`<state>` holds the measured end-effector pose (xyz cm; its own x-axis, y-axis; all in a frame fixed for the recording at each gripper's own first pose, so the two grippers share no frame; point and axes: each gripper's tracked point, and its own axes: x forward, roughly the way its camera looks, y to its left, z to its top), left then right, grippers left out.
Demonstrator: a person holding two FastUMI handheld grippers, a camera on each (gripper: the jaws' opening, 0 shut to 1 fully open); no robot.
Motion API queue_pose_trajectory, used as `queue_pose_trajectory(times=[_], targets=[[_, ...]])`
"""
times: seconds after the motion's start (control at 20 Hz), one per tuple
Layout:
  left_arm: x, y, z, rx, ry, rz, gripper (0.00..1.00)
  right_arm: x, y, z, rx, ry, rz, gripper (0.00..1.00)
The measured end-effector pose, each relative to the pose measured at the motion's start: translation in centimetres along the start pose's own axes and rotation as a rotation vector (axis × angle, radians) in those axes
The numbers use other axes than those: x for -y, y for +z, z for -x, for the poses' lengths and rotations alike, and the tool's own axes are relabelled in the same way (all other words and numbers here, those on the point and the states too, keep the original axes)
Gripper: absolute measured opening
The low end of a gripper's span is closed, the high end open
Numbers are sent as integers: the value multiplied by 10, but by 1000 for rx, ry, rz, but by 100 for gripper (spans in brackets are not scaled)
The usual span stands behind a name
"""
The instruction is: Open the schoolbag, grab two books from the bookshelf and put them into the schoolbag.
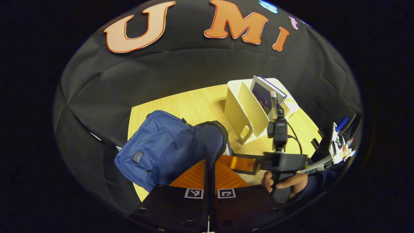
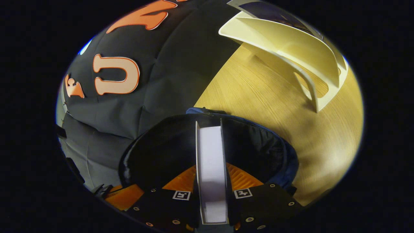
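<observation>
Book [image 2: 212, 171] stands edge-on, pinched between my right fingers [image 2: 194, 191] over the open schoolbag [image 2: 258, 145] on the desk [image 2: 258, 94]; my left fingers [image 1: 194, 176] press together on its rim.

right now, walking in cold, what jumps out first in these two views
In the right gripper view, the right gripper is clamped on a book held edge-on over the open mouth of the blue schoolbag. Beyond it on the wooden table stands a cream bookshelf with another book in it.
</observation>
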<state>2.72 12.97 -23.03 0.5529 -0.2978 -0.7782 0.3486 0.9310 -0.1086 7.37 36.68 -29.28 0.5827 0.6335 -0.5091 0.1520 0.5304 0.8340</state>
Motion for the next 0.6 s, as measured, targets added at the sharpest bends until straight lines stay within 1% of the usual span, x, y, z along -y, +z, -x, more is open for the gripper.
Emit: queue_pose_trajectory(times=[0.15, 0.3, 0.4, 0.55, 0.6], targets=[[2, 0, 1, 1, -4, 1, 1, -5, 0, -13, 32, -1, -10, 34], [5, -3, 3, -1, -8, -3, 1, -10, -7, -29, 33, 7, -30, 34], [0, -1, 5, 4, 19, -20, 1, -12, -8, -39, 41, 15, -41, 34], [-5, -1, 5, 5, 36, -4, 1, -8, -17, -52, 16, -9, -67, 35], [-5, 0, 5, 7, 37, 3, 1, -9, -16, -52, 12, -19, -68, 36]])
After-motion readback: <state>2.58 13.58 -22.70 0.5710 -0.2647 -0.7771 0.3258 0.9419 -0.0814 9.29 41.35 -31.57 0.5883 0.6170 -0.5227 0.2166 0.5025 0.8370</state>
